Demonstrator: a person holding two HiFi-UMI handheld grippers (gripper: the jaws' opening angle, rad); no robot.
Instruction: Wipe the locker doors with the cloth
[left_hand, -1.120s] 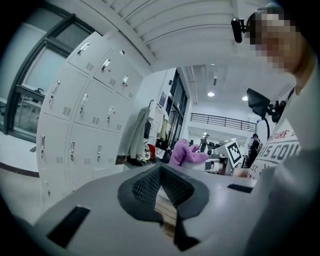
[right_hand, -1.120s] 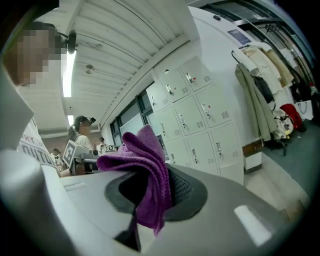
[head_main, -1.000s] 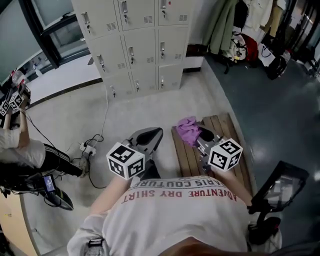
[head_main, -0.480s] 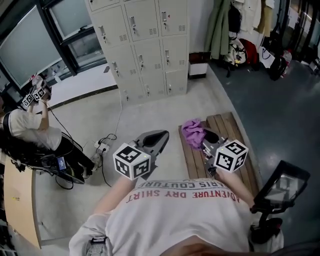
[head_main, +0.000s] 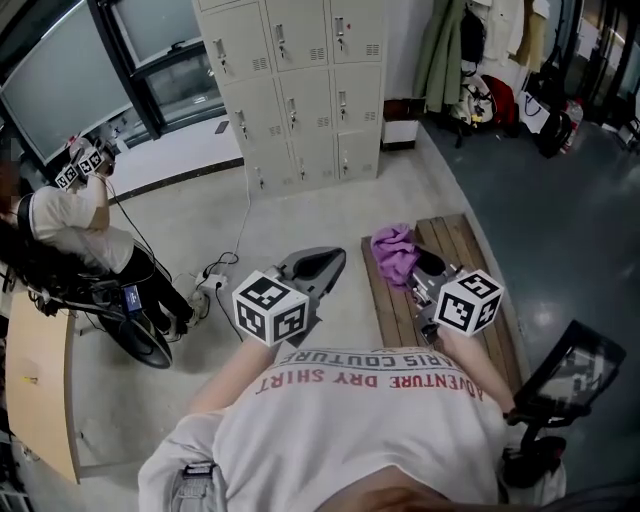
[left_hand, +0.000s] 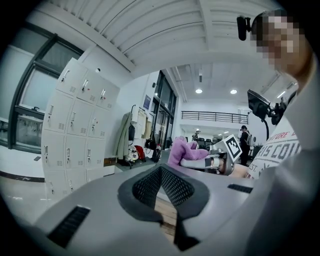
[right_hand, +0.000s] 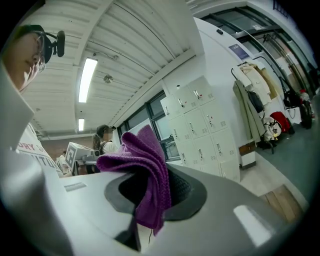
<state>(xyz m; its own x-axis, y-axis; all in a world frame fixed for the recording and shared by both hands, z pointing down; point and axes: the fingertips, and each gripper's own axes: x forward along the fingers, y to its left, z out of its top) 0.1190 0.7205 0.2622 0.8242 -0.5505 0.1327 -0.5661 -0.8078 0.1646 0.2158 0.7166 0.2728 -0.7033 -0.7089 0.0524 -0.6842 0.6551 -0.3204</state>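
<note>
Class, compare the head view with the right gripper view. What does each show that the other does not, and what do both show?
Only the head view shows the white power strip and the marker cube on the right gripper. Only the right gripper view shows the ceiling light and, close up, the jaws shut on a fold of the purple cloth. Both show the cloth, the lockers and the hanging coats.
</note>
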